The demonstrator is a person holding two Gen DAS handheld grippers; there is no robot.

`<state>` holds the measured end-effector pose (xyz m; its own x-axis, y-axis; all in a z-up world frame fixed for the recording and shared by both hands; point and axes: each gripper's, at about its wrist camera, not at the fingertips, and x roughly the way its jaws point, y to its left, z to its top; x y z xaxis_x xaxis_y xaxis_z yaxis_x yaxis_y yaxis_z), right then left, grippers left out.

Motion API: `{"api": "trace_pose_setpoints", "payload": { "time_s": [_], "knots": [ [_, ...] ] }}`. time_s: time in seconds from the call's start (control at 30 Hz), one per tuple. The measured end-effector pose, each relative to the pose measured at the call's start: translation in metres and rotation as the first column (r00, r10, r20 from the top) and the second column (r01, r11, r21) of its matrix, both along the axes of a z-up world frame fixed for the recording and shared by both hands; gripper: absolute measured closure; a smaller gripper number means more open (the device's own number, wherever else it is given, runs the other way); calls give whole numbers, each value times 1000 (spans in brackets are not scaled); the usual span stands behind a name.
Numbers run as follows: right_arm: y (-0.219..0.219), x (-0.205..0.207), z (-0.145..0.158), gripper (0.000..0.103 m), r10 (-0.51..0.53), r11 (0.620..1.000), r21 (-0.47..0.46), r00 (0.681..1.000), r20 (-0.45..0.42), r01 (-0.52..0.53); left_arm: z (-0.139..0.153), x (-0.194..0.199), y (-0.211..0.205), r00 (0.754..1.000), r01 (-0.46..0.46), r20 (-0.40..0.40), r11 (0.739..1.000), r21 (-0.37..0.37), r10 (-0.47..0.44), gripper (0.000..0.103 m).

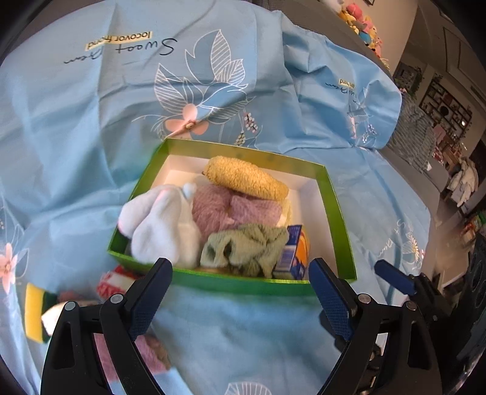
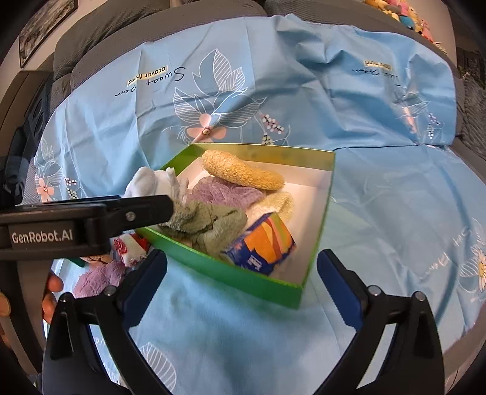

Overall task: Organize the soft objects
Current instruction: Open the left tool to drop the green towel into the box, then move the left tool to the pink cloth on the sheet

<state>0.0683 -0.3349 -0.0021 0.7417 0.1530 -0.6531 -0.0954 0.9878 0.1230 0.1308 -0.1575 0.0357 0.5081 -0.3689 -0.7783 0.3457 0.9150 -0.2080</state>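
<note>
A green box with a white inside lies on a blue cloth. It holds a yellow roll, a purple cloth, a green cloth, a tissue pack and a white plush that hangs over the left wall. My left gripper is open and empty just before the box's near wall. My right gripper is open and empty before the box's near corner.
Beside the box at the left lie a red-and-white cloth, a pink cloth and a yellow-green sponge. Plush toys sit at the far right. The blue floral cloth covers the sofa.
</note>
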Motion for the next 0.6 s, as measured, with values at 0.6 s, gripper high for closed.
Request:
{"api": "trace_pose_setpoints", "payload": {
  "time_s": [0.6],
  "knots": [
    [18, -63, 28, 1, 18, 999, -40, 999, 47, -16, 19, -80, 47, 995, -62, 71, 998, -31, 64, 0]
  ]
}}
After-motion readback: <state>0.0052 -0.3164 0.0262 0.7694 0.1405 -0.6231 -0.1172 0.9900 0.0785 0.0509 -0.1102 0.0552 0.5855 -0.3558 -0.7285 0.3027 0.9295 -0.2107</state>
